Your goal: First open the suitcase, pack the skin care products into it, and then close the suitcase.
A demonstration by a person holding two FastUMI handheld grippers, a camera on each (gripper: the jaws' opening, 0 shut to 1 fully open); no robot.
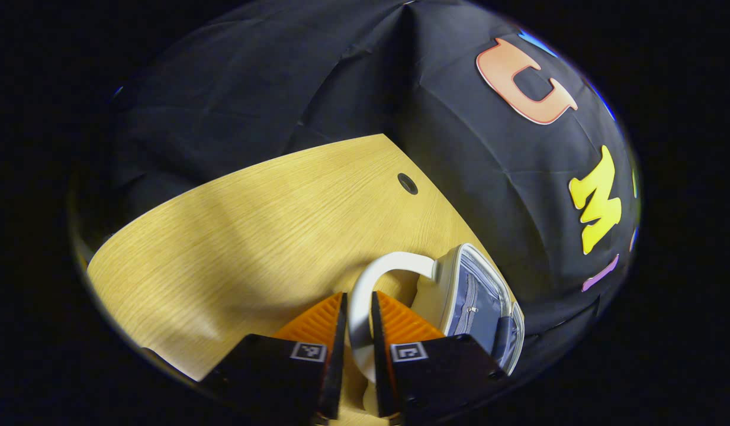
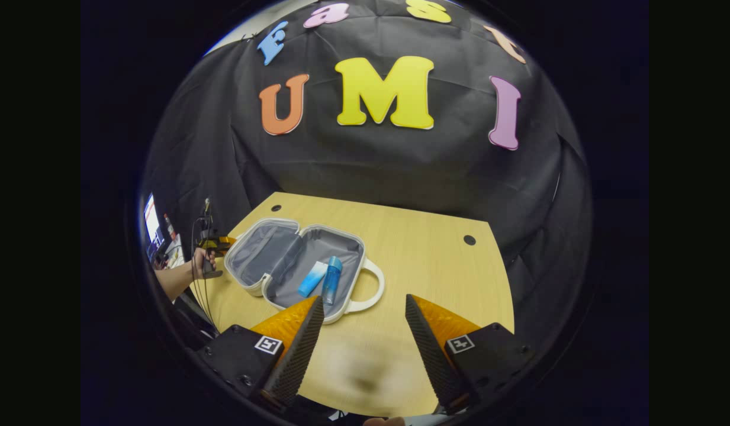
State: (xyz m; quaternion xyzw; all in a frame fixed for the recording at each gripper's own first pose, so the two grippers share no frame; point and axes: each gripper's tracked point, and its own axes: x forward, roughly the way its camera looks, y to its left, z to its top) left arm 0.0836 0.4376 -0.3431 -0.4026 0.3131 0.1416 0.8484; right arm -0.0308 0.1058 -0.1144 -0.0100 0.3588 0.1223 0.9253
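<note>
The suitcase [image 2: 296, 266] lies open on the wooden bench [image 2: 436, 260], left of centre in the right gripper view, its 2 grey-lined halves spread flat and a white handle [image 2: 370, 290] sticking out on the near right. Inside the right half lie 2 skin care products side by side, a pale blue tube [image 2: 312, 278] and a darker blue bottle [image 2: 332, 279], so packing looks done and closing is what remains. In the left gripper view the left tongs [image 1: 359, 322] are clamped on a white handle [image 1: 376, 275] at the edge of the case, with the lining and a zip just to the right. The right tongs [image 2: 365, 319] hang spread wide above the near bench, gripping nothing. At the far left a hand [image 2: 199, 263] holds a gripper beside the case. The main risk is in the fold: if the handle is swung over fast, the loose tube and bottle could roll toward the hinge or slip onto the rim and jam the lid. The light case could also slide on the smooth bench if the other half is not steadied.
</note>
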